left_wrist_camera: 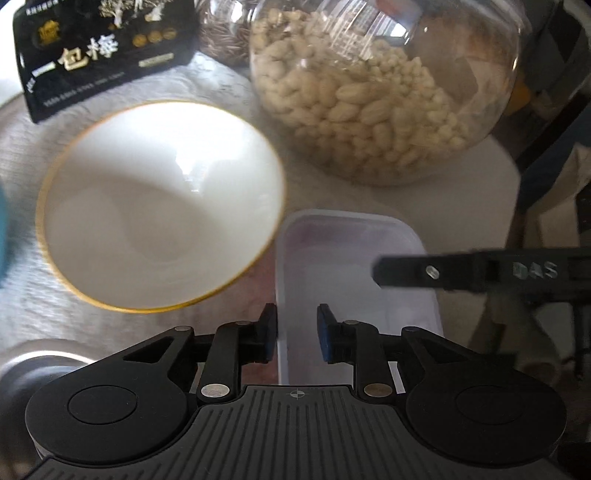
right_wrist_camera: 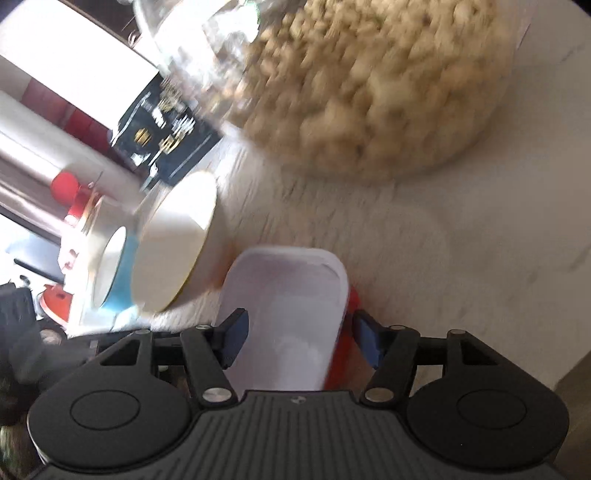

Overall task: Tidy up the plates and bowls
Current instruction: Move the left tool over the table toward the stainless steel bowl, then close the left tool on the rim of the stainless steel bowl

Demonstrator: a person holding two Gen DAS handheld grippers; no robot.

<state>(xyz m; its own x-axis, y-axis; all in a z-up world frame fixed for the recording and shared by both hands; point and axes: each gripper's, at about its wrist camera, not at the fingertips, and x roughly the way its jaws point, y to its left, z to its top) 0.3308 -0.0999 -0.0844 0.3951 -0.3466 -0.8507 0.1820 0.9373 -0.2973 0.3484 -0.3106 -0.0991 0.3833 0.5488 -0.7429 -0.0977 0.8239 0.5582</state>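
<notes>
A white bowl point(left_wrist_camera: 159, 203) with a gold rim stands on the pale tablecloth, up and left of my left gripper point(left_wrist_camera: 297, 332). It also shows in the right wrist view point(right_wrist_camera: 173, 243), beside a blue bowl point(right_wrist_camera: 118, 273). A white rectangular plastic container point(left_wrist_camera: 354, 280) lies just ahead of my left gripper, whose jaws are open over its left edge. My right gripper point(right_wrist_camera: 301, 339) is open, its jaws on either side of the container point(right_wrist_camera: 288, 314), not touching. One finger of the right gripper point(left_wrist_camera: 424, 271) reaches in over the container from the right.
A big glass jar of peanuts point(left_wrist_camera: 380, 92) stands behind the container, also in the right wrist view point(right_wrist_camera: 369, 92). A black printed box point(left_wrist_camera: 99, 55) stands at the back left. A jar of seeds point(left_wrist_camera: 225, 33) sits behind. The table edge point(left_wrist_camera: 509, 192) runs on the right.
</notes>
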